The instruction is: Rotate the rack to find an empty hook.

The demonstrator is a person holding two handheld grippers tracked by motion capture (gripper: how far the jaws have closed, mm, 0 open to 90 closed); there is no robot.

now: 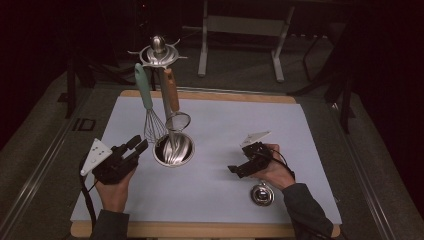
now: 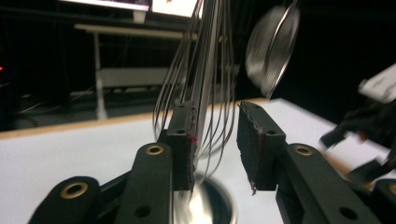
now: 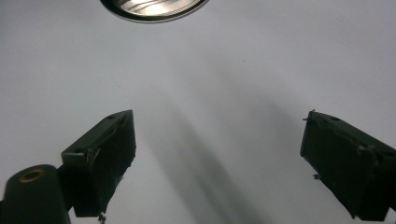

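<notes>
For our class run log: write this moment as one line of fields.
left hand-held gripper: open, at hanging whisk | right hand-held gripper: open, empty, over mat | strainer: on rack

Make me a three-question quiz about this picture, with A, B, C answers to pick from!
1. Where does the whisk hang?
A. On the metal stand
B. In a drawer
C. On the floor

2. What colour is the whisk's handle?
A. Red
B. Pale green
C. Black

3. How are the right tongs?
A. Shut on a spoon
B. Open with nothing between them
C. Shut on the whisk

Answers:
1 A, in the high view it dangles from the top of the metal stand, beside the small strainer.
2 B, the handle is pale green, the strainer's orange-brown.
3 B, the right gripper view shows the jaws wide apart over bare white table.
</notes>
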